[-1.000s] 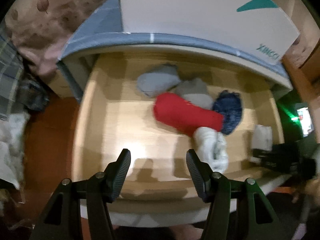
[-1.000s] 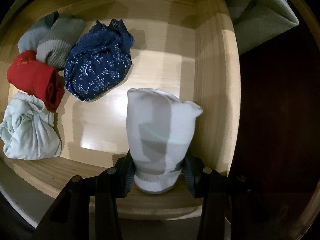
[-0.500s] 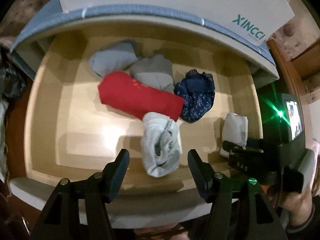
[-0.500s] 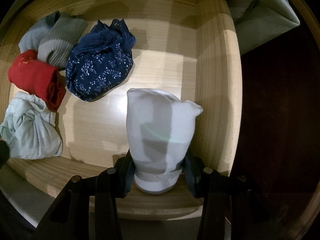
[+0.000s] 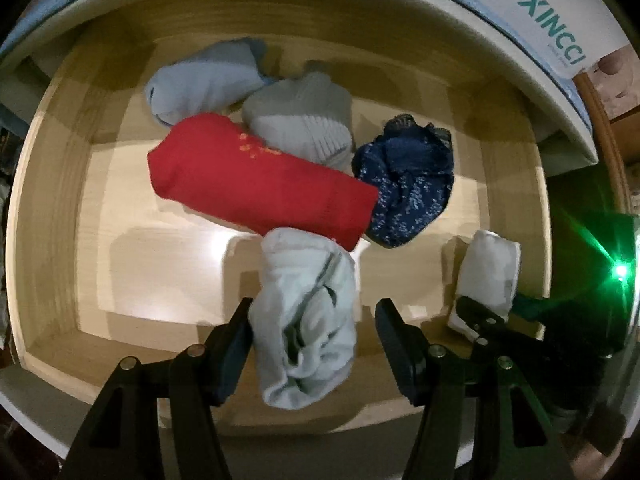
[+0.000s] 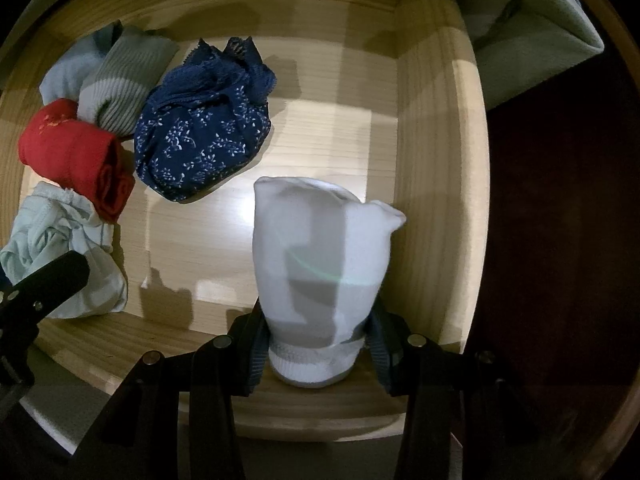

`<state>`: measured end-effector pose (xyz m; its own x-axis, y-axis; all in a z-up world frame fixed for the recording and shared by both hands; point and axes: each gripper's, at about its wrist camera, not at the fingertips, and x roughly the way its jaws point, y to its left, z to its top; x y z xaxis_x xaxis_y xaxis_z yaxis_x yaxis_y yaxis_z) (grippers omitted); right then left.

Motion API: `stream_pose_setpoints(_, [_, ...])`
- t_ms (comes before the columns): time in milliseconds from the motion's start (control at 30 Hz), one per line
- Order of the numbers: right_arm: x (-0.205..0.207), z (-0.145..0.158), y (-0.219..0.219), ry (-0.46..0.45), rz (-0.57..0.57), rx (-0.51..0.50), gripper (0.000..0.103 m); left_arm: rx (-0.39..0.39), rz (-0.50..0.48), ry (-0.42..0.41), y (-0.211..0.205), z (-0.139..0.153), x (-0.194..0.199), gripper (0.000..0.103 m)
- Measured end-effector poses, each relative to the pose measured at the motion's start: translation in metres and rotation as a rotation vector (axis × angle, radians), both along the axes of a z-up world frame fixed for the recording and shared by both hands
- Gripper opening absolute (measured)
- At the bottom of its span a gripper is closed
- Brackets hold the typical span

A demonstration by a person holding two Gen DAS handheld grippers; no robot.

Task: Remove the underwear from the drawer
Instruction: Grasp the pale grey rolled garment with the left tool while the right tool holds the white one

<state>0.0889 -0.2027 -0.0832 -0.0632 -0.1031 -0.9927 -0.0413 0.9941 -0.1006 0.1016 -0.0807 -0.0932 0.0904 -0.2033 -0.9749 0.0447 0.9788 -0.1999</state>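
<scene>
An open wooden drawer point(image 5: 52, 216) holds rolled garments. My left gripper point(image 5: 314, 344) is open, its jaws on either side of a pale mint bundle point(image 5: 308, 312) at the drawer's front; they do not pinch it. My right gripper point(image 6: 316, 344) is shut on a white rolled piece point(image 6: 320, 256) by the drawer's right wall point(image 6: 440, 184); it also shows in the left wrist view point(image 5: 488, 272). A red roll point(image 5: 256, 184), a navy floral piece point(image 5: 412, 188), a grey roll point(image 5: 304, 116) and a light blue roll point(image 5: 200, 80) lie behind.
A white box with teal lettering point(image 5: 560, 32) sits on the surface above the drawer. A green light point(image 5: 620, 270) glows at the right. The left gripper's finger point(image 6: 44, 280) shows at the left edge of the right wrist view.
My left gripper moved right and forward into the drawer, and now straddles the pale mint bundle. My right gripper stayed shut on the white piece, almost still.
</scene>
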Motion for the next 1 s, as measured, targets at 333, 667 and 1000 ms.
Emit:
stream_pose_setpoints(333, [-0.001,0.001,0.004,0.003,0.002,0.000,0.041,0.001,-0.025,-0.019,0.003,-0.003,-0.001,0.031])
stream_pose_setpoints(667, [-0.002,0.000,0.005,0.007,0.006,-0.005,0.041,0.065,-0.051,-0.062,0.014,0.008,-0.011,0.029])
stream_pose_setpoints(1000, [-0.003,0.000,0.006,0.008,0.008,-0.007,0.041,0.113,-0.049,-0.101,0.041,0.026,-0.016,0.029])
